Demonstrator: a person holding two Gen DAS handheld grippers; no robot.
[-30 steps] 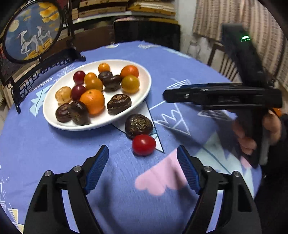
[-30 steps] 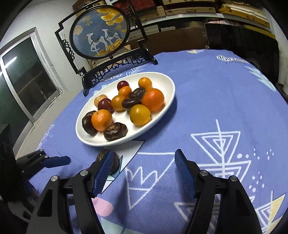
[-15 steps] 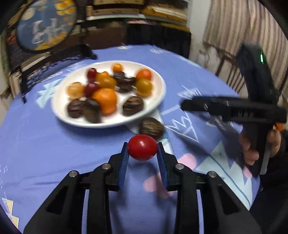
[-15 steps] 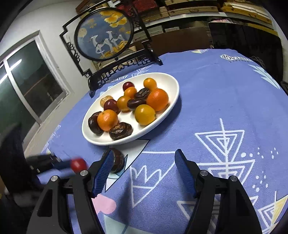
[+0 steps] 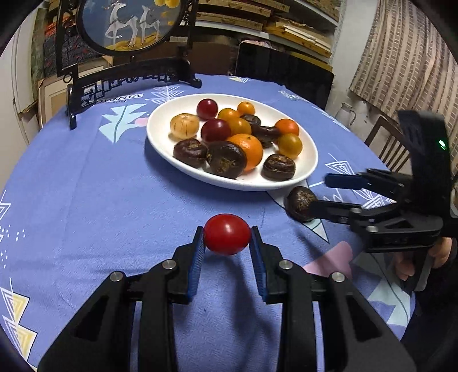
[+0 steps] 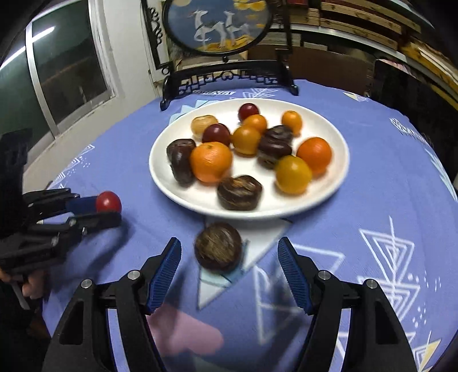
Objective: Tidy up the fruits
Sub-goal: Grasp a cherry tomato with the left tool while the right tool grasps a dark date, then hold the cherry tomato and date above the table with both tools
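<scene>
Cherry tomato (image 5: 227, 238), red and glossy, pinched between the blue pads (image 5: 198, 259) of the left gripper (image 5: 227, 243), lifted clear of the purple tablecloth (image 5: 86, 200) with a shadow below. Same tomato seen from the right wrist view at the left edge, well apart from the white plate (image 6: 329, 197). Right gripper (image 6: 229, 274) spread wide, fingers either side of a dark brown wrinkled fruit (image 6: 219, 246) lying on the cloth just beside the plate's near rim; probably not touching it, though blur there makes that hard to judge. Plate heaped with oranges, small yellow-orange fruits, dark red ones, one pale tan one and several more dark brown ones. Behind the plate, a round painted screen (image 5: 128, 23) on a black carved stand.
</scene>
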